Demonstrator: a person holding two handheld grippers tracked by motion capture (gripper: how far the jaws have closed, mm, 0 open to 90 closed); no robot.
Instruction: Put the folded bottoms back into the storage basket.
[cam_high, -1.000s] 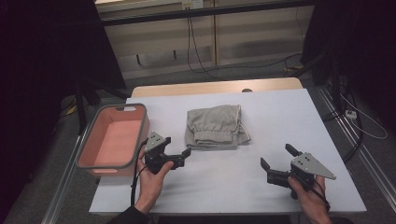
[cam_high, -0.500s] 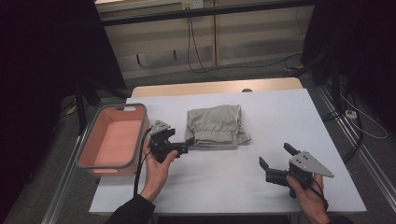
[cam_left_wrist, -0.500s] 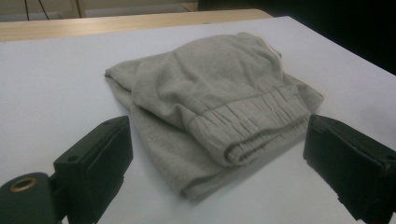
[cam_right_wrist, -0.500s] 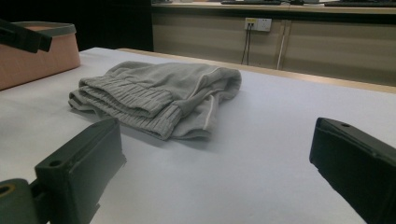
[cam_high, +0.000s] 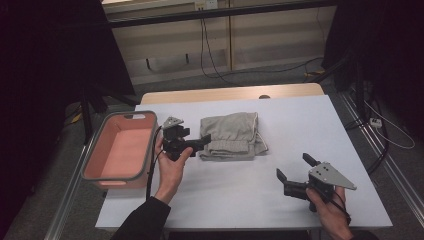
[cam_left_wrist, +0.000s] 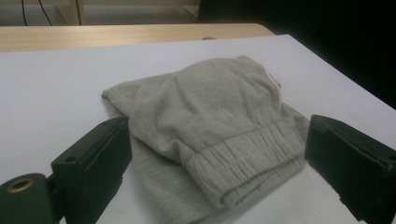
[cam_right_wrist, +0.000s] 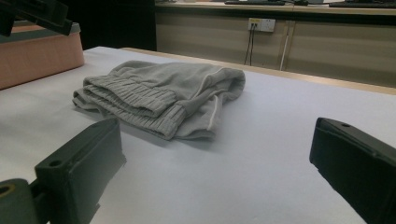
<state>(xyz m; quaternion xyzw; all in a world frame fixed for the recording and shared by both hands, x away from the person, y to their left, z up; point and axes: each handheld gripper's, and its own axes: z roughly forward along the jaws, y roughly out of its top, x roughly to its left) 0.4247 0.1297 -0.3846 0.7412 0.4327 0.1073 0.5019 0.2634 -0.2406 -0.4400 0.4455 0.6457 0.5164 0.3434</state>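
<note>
While the folded grey trousers (cam_high: 232, 136) lie flat near the middle of the white table (cam_high: 300, 125), the left gripper (cam_high: 202, 141) sits just beside their left edge, its jaw tips at the ribbed waistband. From the left gripper view its two black jaws stand wide apart, one on each side of the trousers (cam_left_wrist: 210, 130), with the waistband hem between them and neither jaw pressing the cloth. Whether the tips brush the fabric cannot be told from above. The left hand (cam_high: 171, 165) grips the tool from below and to the left of the trousers, the dark sleeve (cam_high: 142, 220) coming up from the table's near edge.

Left of the trousers, past the left gripper, a pink bin (cam_high: 122, 150) with a grey rim stands at the table's left side, its inside bare. From the right gripper view a corner of the bin (cam_right_wrist: 42, 51) appears behind and left of the trousers (cam_right_wrist: 159, 95).

The right gripper (cam_high: 292, 172) rests well apart from the trousers, to their right and nearer the person, held by the right hand (cam_high: 327, 202). Its jaws are also spread wide with nothing between them; bare table lies between them and the trousers. A grey three-cornered plate tops it. The waistband end of the trousers faces the near side, and the rounded fold faces the far wooden strip (cam_high: 225, 94) of the table
</note>
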